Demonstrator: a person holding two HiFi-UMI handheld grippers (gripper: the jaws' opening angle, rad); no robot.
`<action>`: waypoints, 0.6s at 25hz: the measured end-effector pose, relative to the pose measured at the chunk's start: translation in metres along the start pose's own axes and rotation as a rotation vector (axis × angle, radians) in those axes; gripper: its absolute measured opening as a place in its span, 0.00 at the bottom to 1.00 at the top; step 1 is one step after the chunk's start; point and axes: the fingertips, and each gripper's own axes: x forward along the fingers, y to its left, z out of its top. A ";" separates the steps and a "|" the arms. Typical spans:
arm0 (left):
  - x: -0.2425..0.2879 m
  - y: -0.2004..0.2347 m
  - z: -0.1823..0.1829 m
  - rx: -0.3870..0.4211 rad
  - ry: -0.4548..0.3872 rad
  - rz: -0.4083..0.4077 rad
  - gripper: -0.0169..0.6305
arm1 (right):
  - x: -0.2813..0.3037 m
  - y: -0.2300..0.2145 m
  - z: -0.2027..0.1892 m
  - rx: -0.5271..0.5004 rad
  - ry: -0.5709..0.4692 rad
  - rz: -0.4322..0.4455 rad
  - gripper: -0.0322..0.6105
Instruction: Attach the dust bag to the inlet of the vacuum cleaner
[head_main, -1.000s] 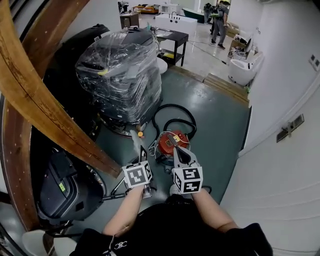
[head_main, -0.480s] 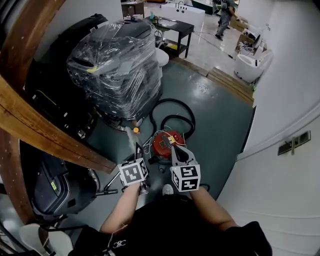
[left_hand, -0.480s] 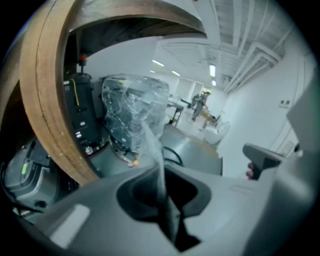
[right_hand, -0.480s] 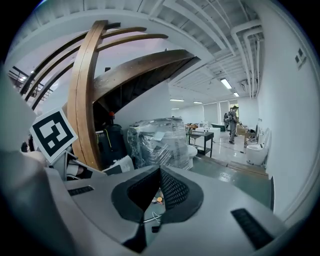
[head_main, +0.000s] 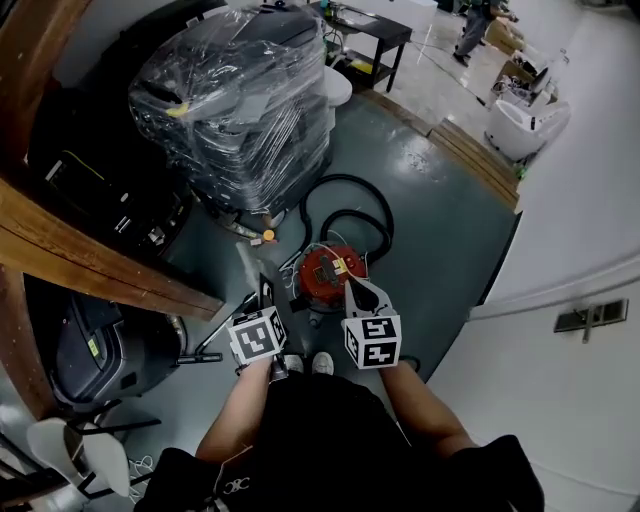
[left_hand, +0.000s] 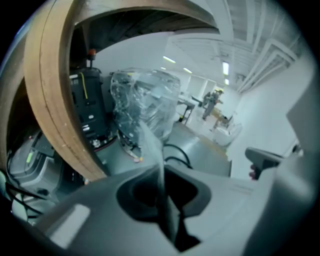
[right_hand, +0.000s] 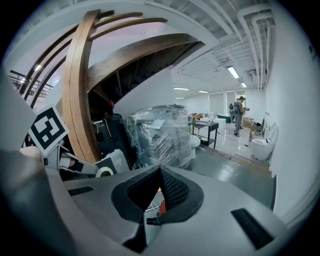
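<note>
The dust bag (left_hand: 150, 144) is pinched in the left claw (left_hand: 161, 172), whose jaws stand only a little apart with the thin sheet squeezed between them. The bag sticks out past the tips as a pale, grey-white strip, seen almost edge-on, so its shape is hard to judge.

From the head view the bag (head_main: 250, 266) hangs over the floor (head_main: 440, 250), left of the vacuum cleaner (head_main: 328, 272) and apart from it. The vacuum cleaner stands on the floor just ahead of both claws. It is nearer the right claw (head_main: 352, 285), whose tip lies over its near edge.

The right claw (right_hand: 159, 172) is closed tight, jaw against jaw, and holds nothing (a bit of red shows through the gap under its jaws).

There is one dust bag, one vacuum cleaner and two claws. There is also one black hose (head_main: 352, 185), looped on the floor behind the vacuum cleaner.

The vacuum cleaner is small and round, with a red top that carries a small pale label. Its inlet cannot be made out.

Further back stands one big machine wrapped in clear plastic (head_main: 235, 110). A curved wooden beam (head_main: 90, 270) crosses the left side.
</note>
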 end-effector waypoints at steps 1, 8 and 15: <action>0.003 0.004 -0.003 -0.008 0.010 0.007 0.07 | 0.003 0.000 -0.003 0.002 0.014 0.004 0.05; 0.037 0.030 -0.031 -0.028 0.061 0.032 0.07 | 0.033 0.007 -0.030 -0.027 0.113 0.028 0.05; 0.101 0.065 -0.076 -0.024 0.083 0.079 0.07 | 0.089 0.007 -0.092 -0.041 0.240 0.053 0.05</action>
